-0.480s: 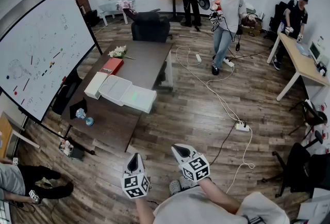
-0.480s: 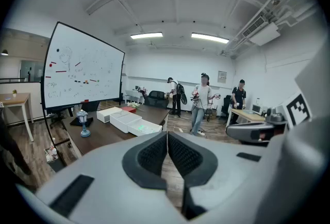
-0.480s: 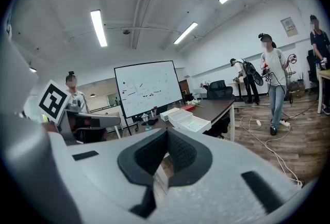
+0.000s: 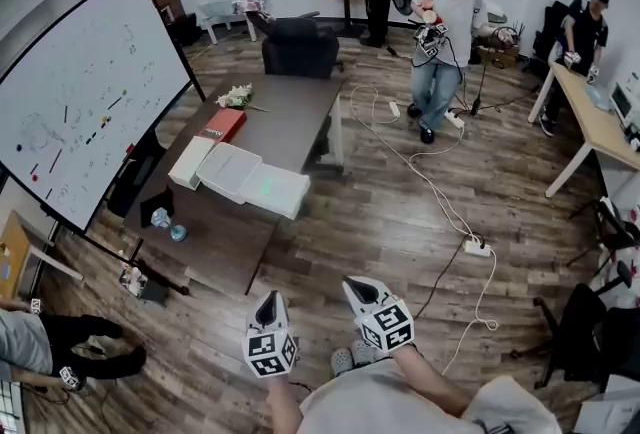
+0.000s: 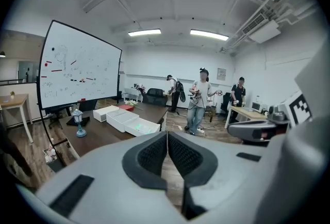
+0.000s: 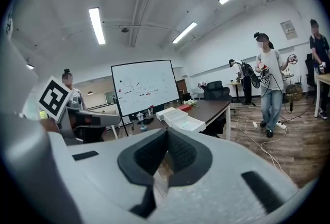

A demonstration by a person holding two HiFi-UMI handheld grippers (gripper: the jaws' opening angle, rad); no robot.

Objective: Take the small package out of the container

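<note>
A white container (image 4: 250, 180) lies on the dark table (image 4: 220, 242), made of two shallow trays side by side, with a faint green glow in the nearer one. I cannot make out a small package in it. The container also shows in the left gripper view (image 5: 129, 121) and the right gripper view (image 6: 180, 120), far ahead of the jaws. My left gripper (image 4: 268, 300) and right gripper (image 4: 357, 287) hang close to my body over the wooden floor, well short of the table. Both are shut with nothing between the pads (image 5: 154, 153) (image 6: 180, 153).
On the table stand a white box (image 4: 190, 162), a red book (image 4: 220, 125), flowers (image 4: 235, 97) and a small blue lamp (image 4: 162, 219). A whiteboard (image 4: 80, 92) flanks the left. A cable and power strip (image 4: 475, 247) cross the floor. People stand behind; one crouches (image 4: 60, 347) nearby.
The head view has shifted slightly, so the table and both grippers sit a little lower and to the right. Both grippers stay shut and empty.
</note>
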